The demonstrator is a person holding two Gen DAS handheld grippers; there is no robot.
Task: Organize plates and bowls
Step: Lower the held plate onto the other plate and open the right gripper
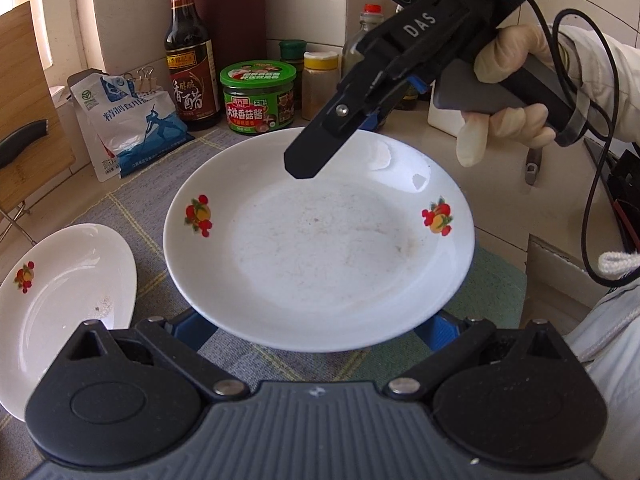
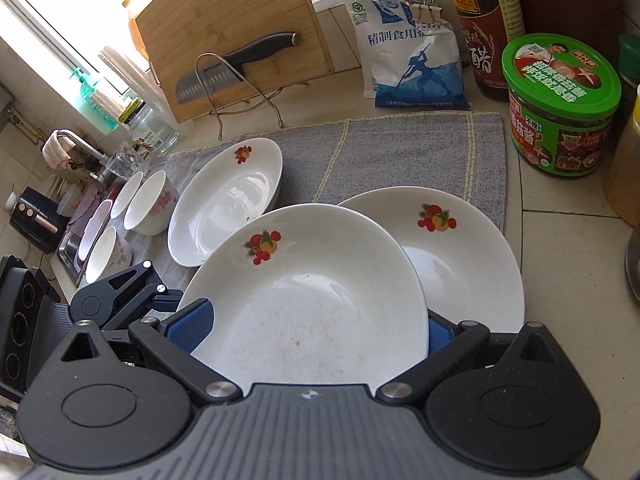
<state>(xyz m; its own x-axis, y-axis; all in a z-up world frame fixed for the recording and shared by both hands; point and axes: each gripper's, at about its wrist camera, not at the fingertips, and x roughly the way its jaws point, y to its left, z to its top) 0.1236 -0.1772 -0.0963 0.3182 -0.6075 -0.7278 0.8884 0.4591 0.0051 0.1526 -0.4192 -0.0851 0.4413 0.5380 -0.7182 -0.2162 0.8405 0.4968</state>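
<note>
A white plate with fruit prints (image 1: pixel 320 248) fills the left wrist view; it also shows in the right wrist view (image 2: pixel 308 300). My left gripper (image 1: pixel 316 330) has its blue pads at the plate's near rim, under it. My right gripper (image 1: pixel 360 120) reaches down to the plate's far rim; in its own view (image 2: pixel 308 336) its blue pads flank the rim. A second plate (image 2: pixel 464 264) lies under or just behind the first. A third plate (image 2: pixel 228 208) rests on the grey mat (image 2: pixel 400 156) to the left (image 1: pixel 60 300). Several bowls (image 2: pixel 150 204) stand at the mat's left end.
A green-lidded jar (image 1: pixel 259 98), a vinegar bottle (image 1: pixel 188 60), a salt bag (image 1: pixel 132 120) and spice jars (image 1: pixel 319 82) line the back. A bamboo board with a knife (image 2: pixel 236 36) leans at the wall. A sink and tap (image 2: pixel 76 152) are far left.
</note>
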